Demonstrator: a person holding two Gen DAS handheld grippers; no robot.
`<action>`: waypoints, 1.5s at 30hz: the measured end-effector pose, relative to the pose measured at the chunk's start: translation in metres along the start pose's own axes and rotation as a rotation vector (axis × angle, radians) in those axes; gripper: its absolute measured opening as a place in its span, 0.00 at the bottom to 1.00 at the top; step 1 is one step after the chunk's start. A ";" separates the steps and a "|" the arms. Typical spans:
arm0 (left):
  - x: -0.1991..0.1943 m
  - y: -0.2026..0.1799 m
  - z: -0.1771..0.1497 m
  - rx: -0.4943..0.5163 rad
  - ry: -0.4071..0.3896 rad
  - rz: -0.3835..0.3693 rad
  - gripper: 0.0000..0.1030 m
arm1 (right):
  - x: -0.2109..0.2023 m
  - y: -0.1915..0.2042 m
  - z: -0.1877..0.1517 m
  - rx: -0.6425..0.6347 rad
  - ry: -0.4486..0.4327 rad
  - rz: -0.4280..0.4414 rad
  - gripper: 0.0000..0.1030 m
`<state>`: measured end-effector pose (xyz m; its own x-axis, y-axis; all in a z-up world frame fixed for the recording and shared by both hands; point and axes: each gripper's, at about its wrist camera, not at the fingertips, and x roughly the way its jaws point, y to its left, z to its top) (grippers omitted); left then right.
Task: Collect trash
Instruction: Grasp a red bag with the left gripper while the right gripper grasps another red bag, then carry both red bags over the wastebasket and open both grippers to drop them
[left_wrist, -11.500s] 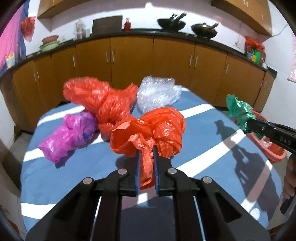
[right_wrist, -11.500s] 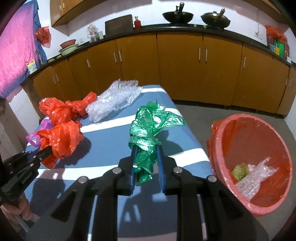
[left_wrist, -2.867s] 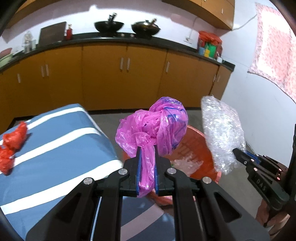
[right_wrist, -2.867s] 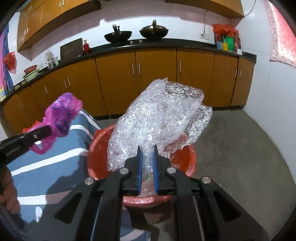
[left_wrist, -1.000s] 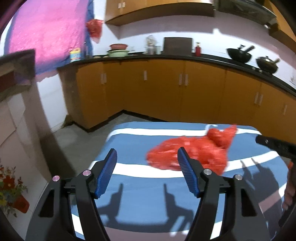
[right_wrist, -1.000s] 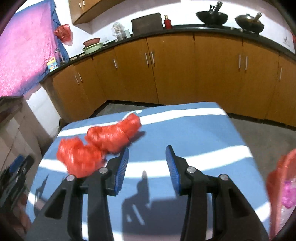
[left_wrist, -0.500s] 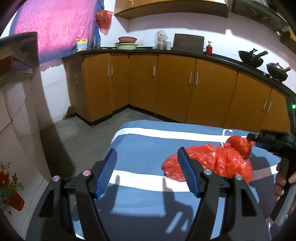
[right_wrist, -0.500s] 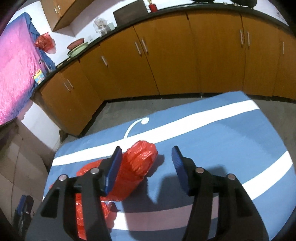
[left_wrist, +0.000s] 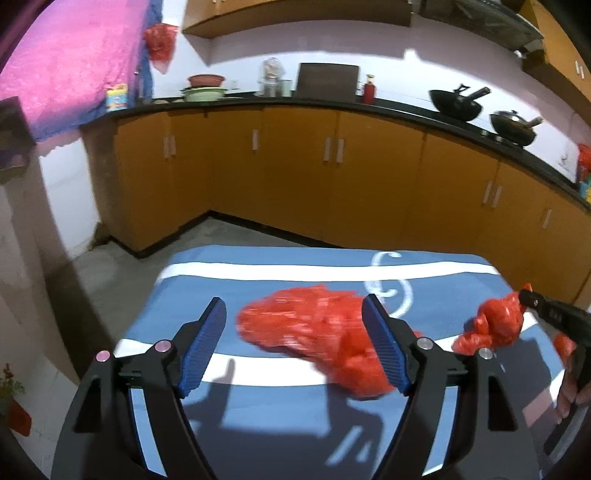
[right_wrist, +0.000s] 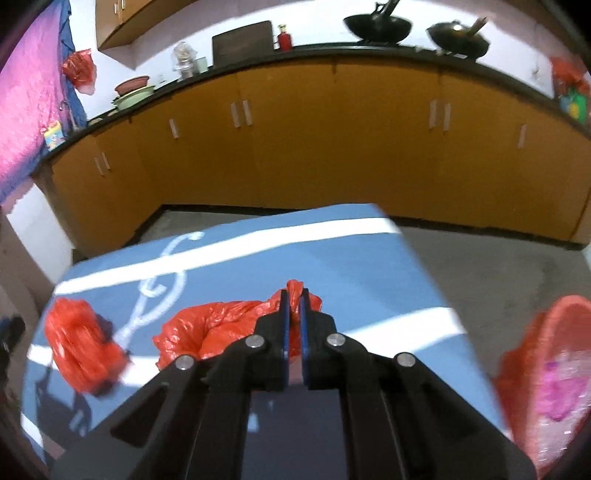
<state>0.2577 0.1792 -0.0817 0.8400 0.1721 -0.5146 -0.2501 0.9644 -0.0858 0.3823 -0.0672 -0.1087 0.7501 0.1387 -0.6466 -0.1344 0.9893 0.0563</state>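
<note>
Two red plastic bags lie on the blue striped table (left_wrist: 280, 417). My left gripper (left_wrist: 295, 343) is open, its blue pads on either side of the larger red bag (left_wrist: 314, 336), which rests on the cloth. My right gripper (right_wrist: 292, 306) is shut on the knotted end of the second red bag (right_wrist: 207, 332); in the left wrist view that bag (left_wrist: 495, 325) hangs from the right gripper's tip at the right. The first bag shows at the left in the right wrist view (right_wrist: 81, 347).
A red basin (right_wrist: 543, 369) with a pink bag (right_wrist: 565, 387) and clear wrap inside stands on the floor to the table's right. Brown kitchen cabinets (left_wrist: 332, 177) run along the far wall, with grey floor between them and the table.
My right gripper has closed on the end of the second red bag and drawn it away from the first. My left gripper has moved in around the first bag, still open.
</note>
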 end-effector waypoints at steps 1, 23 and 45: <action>0.001 -0.004 0.001 0.001 0.005 -0.009 0.76 | -0.003 -0.006 -0.001 -0.006 -0.001 -0.009 0.06; -0.033 -0.048 0.009 0.077 0.090 -0.068 0.10 | -0.132 -0.063 -0.029 0.034 -0.073 0.022 0.06; -0.142 -0.140 0.024 0.171 -0.019 -0.284 0.10 | -0.289 -0.139 -0.043 0.076 -0.261 -0.101 0.06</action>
<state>0.1847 0.0247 0.0240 0.8736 -0.1068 -0.4747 0.0790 0.9938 -0.0783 0.1565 -0.2472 0.0373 0.8998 0.0368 -0.4348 -0.0094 0.9978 0.0650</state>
